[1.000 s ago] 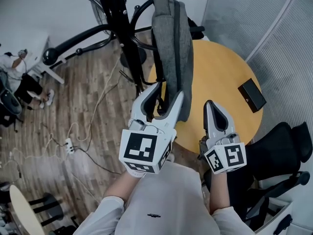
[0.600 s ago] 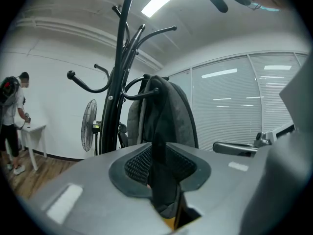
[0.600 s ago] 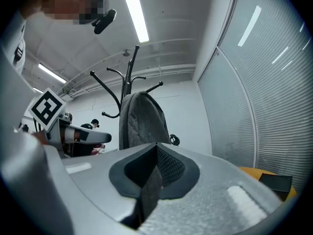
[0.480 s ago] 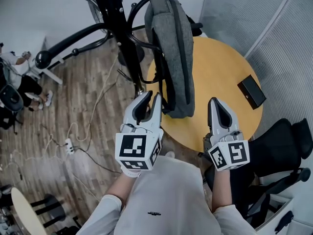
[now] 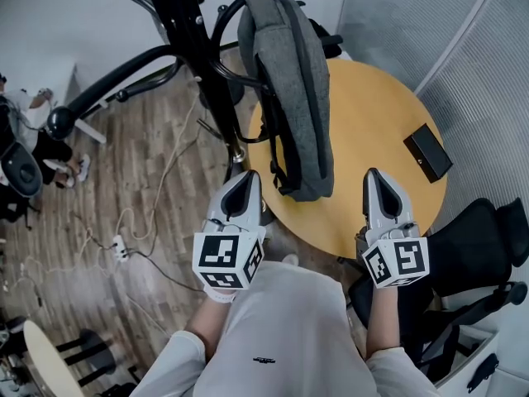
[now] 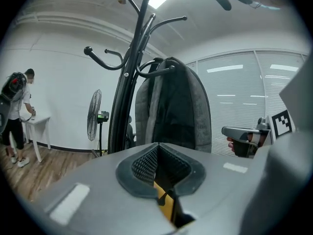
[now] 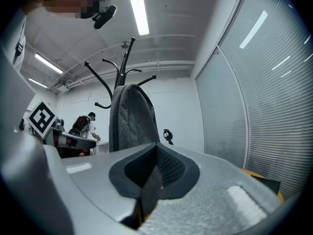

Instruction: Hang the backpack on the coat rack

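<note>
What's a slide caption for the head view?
Grey backpack hangs on the black coat rack beside the round wooden table; left claw just closed empty, right claw shut, empty.

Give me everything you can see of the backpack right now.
The backpack is grey, woven-looking fabric with dark straps along one side. It hangs upright by its top from a curved hook of the black coat rack, its lower end over the round wooden table's edge; contact there cannot be told.
</note>
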`<action>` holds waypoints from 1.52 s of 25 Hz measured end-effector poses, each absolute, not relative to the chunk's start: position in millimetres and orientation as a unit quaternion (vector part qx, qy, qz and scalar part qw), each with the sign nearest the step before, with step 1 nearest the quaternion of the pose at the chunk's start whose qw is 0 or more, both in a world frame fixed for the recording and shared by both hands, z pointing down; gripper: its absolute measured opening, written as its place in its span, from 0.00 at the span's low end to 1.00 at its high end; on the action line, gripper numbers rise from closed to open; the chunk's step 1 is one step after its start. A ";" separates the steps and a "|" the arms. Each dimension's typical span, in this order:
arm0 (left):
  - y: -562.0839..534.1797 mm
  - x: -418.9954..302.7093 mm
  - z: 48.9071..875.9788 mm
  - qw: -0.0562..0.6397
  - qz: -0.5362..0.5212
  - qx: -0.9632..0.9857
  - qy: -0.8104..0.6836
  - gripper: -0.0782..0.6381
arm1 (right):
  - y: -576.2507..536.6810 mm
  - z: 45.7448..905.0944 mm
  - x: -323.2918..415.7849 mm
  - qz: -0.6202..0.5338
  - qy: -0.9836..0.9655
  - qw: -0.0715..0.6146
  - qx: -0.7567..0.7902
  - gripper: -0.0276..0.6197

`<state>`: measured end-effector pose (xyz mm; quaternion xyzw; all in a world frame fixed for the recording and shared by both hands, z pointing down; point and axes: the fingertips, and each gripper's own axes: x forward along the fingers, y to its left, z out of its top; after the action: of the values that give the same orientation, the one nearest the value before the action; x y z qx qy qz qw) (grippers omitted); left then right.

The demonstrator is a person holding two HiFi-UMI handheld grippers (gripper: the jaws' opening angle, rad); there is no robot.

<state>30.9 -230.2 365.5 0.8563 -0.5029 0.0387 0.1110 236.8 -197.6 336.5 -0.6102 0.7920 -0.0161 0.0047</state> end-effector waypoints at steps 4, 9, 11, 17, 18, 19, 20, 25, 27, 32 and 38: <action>-227.9 31.2 374.1 0.111 0.043 0.861 -0.495 0.13 | -196.2 341.1 241.0 -0.016 0.790 -0.006 -0.612 0.05; -226.2 32.0 375.8 0.105 0.042 0.864 -0.490 0.13 | -193.9 348.1 244.6 -0.026 0.788 -0.009 -0.615 0.05; -227.7 31.9 376.5 0.104 0.045 0.864 -0.490 0.13 | -193.9 350.4 244.9 -0.033 0.787 -0.007 -0.617 0.05; -226.6 33.1 379.0 0.107 0.054 0.866 -0.486 0.13 | -189.6 364.2 247.2 -0.062 0.781 0.005 -0.622 0.05; -226.7 33.2 379.9 0.109 0.055 0.866 -0.485 0.13 | -189.3 366.1 247.1 -0.065 0.780 0.005 -0.622 0.05; -227.2 33.2 380.5 0.112 0.056 0.866 -0.484 0.13 | -189.4 367.4 246.9 -0.066 0.780 0.004 -0.623 0.05; -227.7 33.1 380.6 0.114 0.055 0.866 -0.483 0.13 | -189.4 367.9 246.8 -0.066 0.780 0.003 -0.623 0.05; -229.1 33.0 378.1 0.114 0.052 0.867 -0.482 0.13 | -189.6 368.6 246.9 -0.066 0.778 0.003 -0.625 0.05; -228.8 33.5 377.8 0.113 0.052 0.868 -0.480 0.13 | -189.3 369.8 245.9 -0.066 0.778 0.002 -0.625 0.05; -226.2 32.8 378.6 0.111 0.054 0.869 -0.479 0.13 | -188.0 369.2 243.7 -0.064 0.779 0.002 -0.623 0.05; -224.9 32.3 379.7 0.111 0.055 0.869 -0.479 0.13 | -188.1 369.0 243.3 -0.063 0.780 0.002 -0.623 0.04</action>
<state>32.3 -224.9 379.7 0.8689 -0.4794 0.0550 0.1108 243.3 -188.1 369.0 -0.6225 0.7801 -0.0627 0.0016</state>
